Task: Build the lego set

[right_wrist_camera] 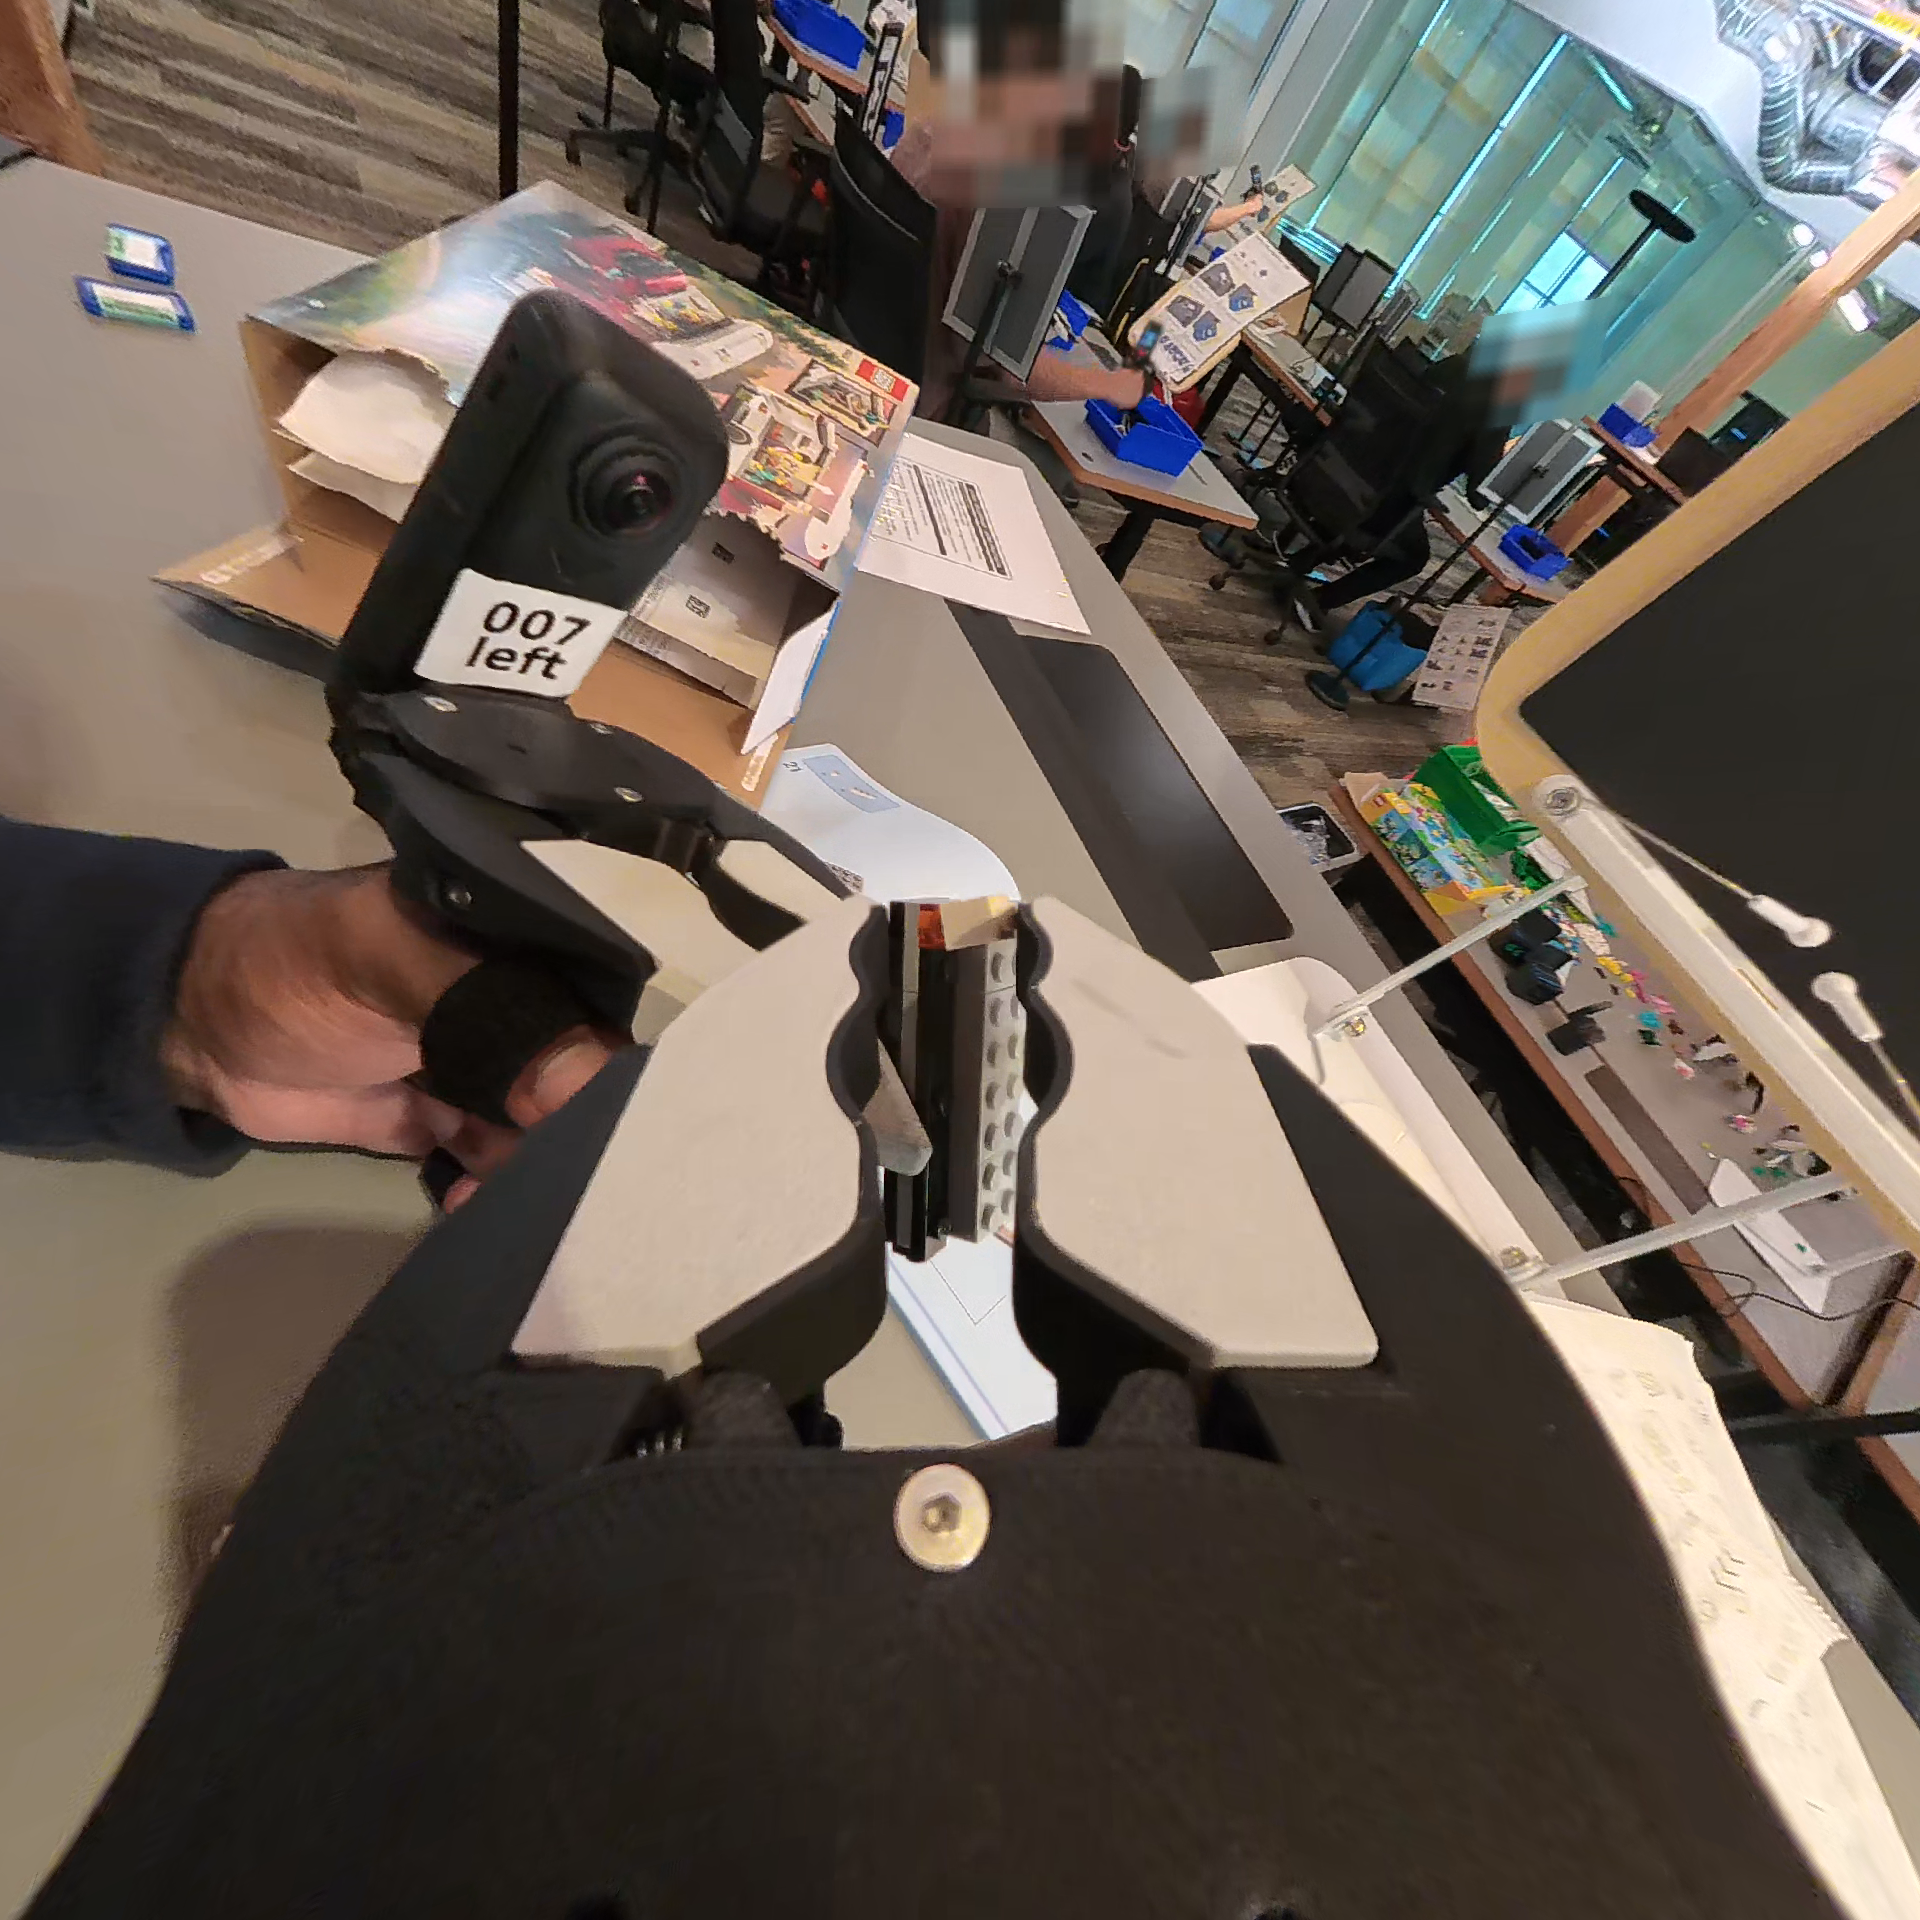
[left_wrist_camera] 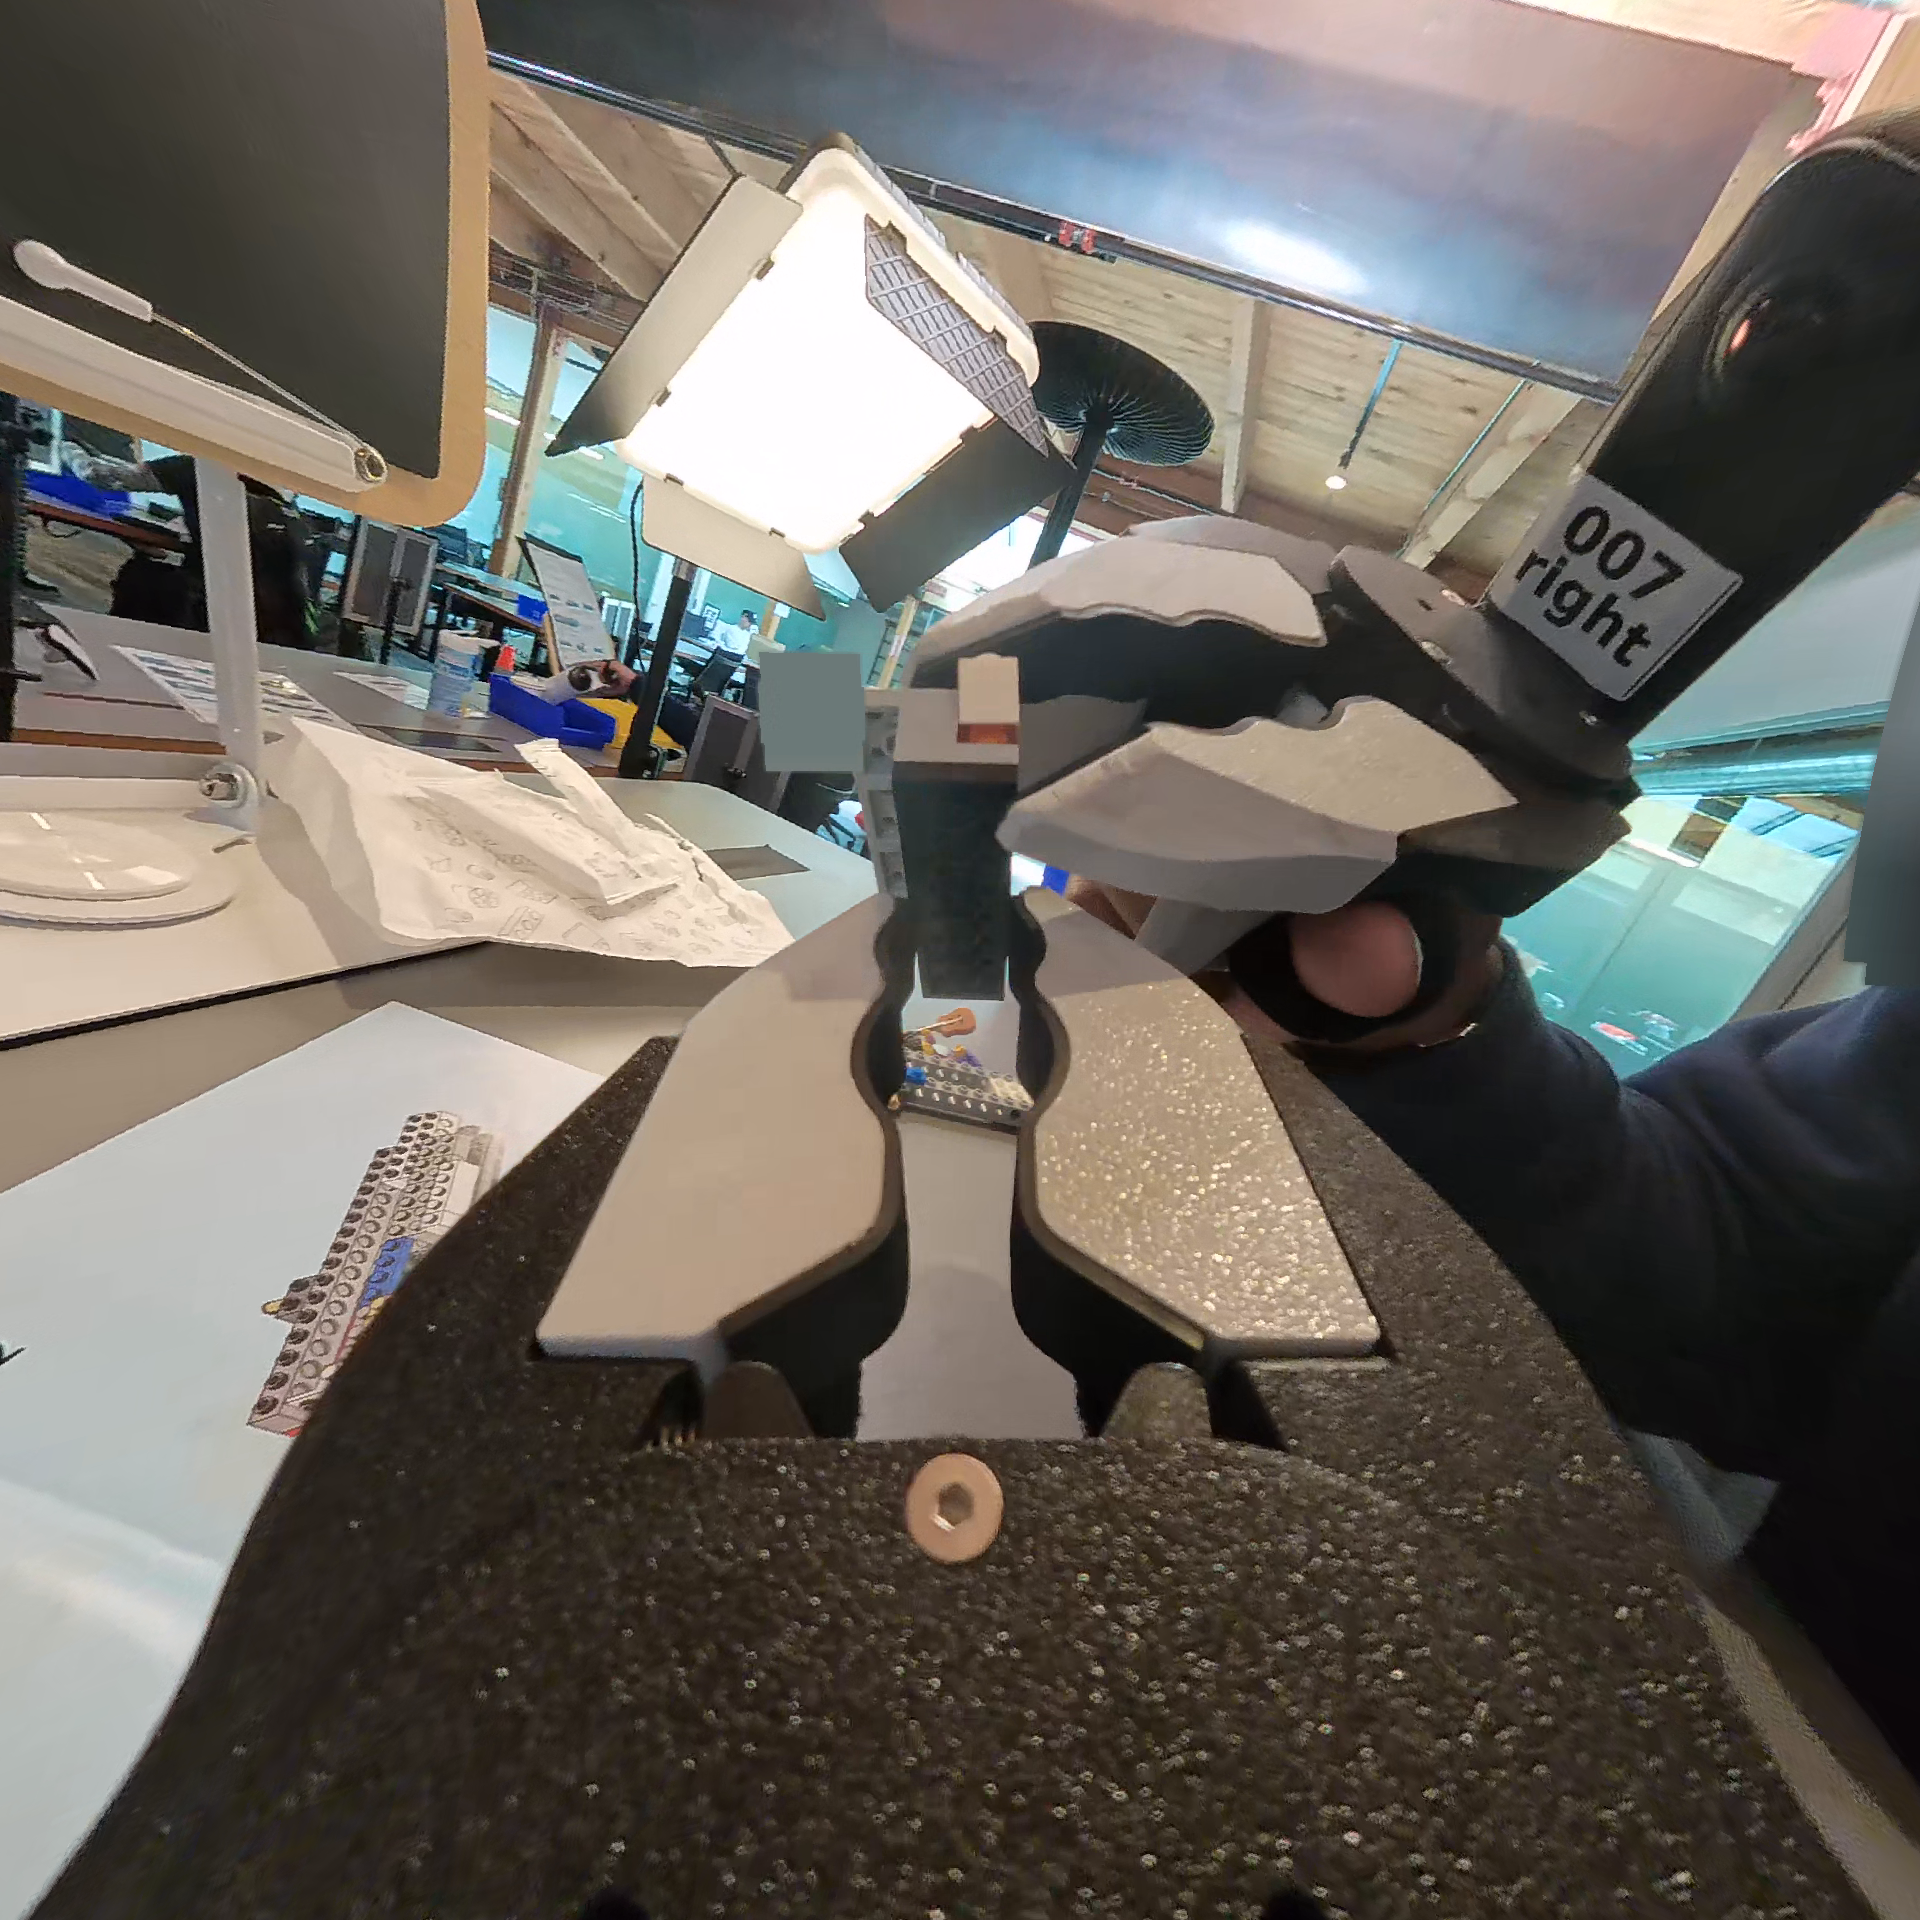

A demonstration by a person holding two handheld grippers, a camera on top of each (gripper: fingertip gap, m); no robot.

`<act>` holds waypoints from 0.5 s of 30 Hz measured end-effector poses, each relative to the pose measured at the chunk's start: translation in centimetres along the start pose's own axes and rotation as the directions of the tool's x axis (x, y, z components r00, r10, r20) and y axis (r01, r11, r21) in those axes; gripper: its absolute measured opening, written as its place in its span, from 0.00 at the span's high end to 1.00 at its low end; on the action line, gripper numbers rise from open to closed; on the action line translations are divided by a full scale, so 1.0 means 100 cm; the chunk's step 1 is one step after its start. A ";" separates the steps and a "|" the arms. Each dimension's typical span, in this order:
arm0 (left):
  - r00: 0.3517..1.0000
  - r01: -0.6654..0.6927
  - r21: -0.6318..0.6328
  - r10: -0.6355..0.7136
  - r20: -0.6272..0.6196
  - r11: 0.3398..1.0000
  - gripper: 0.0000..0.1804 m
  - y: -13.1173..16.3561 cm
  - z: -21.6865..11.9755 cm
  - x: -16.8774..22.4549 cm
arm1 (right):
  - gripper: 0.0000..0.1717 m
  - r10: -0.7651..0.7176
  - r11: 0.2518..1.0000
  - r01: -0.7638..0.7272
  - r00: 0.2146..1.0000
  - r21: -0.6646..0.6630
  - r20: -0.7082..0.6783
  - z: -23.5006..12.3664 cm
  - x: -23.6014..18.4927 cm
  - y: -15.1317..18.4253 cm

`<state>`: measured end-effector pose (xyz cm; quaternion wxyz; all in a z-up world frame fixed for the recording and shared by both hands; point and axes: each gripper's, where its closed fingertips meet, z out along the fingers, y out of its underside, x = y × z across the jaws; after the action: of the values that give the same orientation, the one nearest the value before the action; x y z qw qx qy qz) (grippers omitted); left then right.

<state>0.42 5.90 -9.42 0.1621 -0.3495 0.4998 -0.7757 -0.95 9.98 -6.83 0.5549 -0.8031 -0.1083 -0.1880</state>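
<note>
Left wrist view: left gripper [left_wrist_camera: 954, 940] at centre frame clamps lower end of black-and-grey brick assembly [left_wrist_camera: 951, 831]. Right gripper [left_wrist_camera: 997, 748], entering from right, fingers set around upper end carrying small cream brick; whether pads press, cannot tell. Studded matte plastic, blocky. Printed build page [left_wrist_camera: 260, 1195] lower left; crumpled paper bag [left_wrist_camera: 499, 842] left.

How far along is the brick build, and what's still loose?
Done: a black and grey brick assembly is stacked, with a tan piece on its top end. In hand: the left gripper clamps its lower end in the air; the right gripper brackets the top, contact unclear. Remaining: small loose pieces lie on the table below.
</note>
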 end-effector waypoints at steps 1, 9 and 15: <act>1.000 -0.010 -0.001 0.010 0.011 1.000 0.91 0.000 0.000 -0.001 | 0.86 -0.009 1.000 0.009 1.000 0.000 -0.007 0.000 0.000 0.000; 0.996 -0.059 0.002 0.059 0.068 0.998 0.91 -0.002 -0.001 -0.006 | 0.86 -0.054 0.999 0.054 0.997 -0.007 -0.055 0.004 0.001 0.002; 0.993 -0.078 0.004 0.077 0.092 0.997 0.91 -0.003 -0.002 -0.008 | 0.86 -0.081 0.997 0.080 0.993 -0.011 -0.083 0.006 0.002 0.002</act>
<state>0.86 6.67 -9.53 0.2161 -0.3645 0.5022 -0.7538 -0.59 10.45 -7.08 0.5477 -0.7918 -0.1163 -0.2441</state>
